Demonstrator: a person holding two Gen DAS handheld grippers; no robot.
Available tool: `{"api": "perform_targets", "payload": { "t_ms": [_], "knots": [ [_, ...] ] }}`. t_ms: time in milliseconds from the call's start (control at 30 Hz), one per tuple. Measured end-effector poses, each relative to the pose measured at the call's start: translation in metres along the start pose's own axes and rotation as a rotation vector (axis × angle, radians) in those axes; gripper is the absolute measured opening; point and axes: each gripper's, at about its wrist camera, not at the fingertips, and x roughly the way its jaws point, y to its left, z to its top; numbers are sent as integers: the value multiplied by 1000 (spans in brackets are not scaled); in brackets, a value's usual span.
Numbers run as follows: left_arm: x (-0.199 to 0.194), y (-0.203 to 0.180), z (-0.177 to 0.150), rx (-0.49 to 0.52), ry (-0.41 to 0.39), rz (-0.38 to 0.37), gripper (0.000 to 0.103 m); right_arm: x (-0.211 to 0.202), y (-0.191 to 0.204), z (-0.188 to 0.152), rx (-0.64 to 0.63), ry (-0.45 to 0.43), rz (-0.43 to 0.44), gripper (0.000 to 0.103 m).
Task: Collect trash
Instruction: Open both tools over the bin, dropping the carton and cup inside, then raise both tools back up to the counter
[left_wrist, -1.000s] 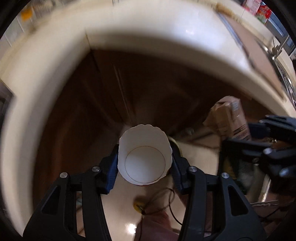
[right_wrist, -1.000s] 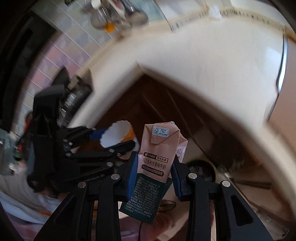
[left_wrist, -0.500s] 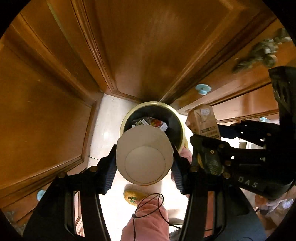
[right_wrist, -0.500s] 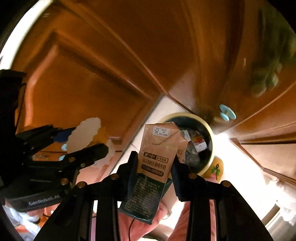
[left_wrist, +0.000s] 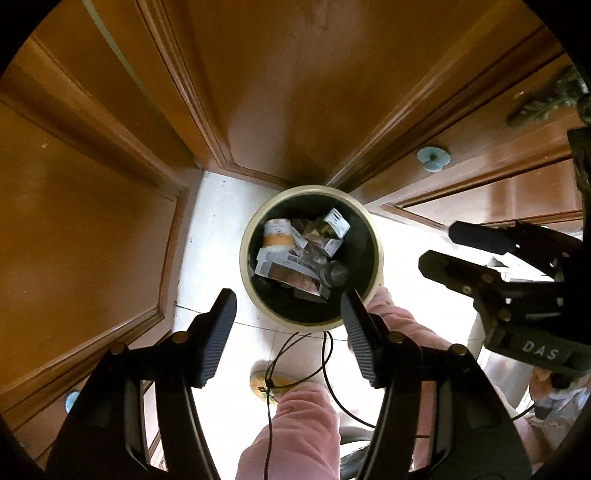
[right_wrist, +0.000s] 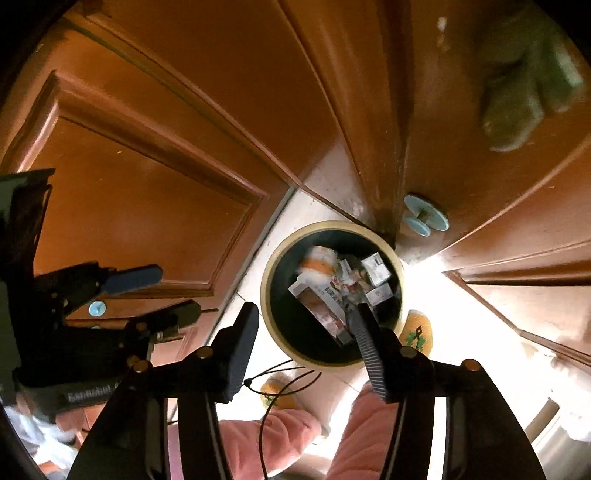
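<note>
Left wrist view: my left gripper hangs over the round trash bin, jaws opening, nothing between them. My right gripper is opening too, empty; cartons and wrappers lie inside the bin.

The left tool points straight down from the lower half of its own view, its jaws opening with nothing between them. The right tool tilts steeply down, jaws opening and empty too. Pink-clad legs show below them.
</note>
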Motion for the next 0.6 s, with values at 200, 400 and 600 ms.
{"api": "perform_targets", "payload": {
  "t_ms": [200,400,600],
  "knots": [
    [-48,0,1,-15,-33,10,56,-43,13,-2,-3,-12,13,54],
    [-133,-5,0,-26,-112,14,56,-113,40,-1,-38,-61,33,54],
    [-228,-25,12,14,-234,34,56,-218,72,10,-87,-190,53,54]
  ]
}}
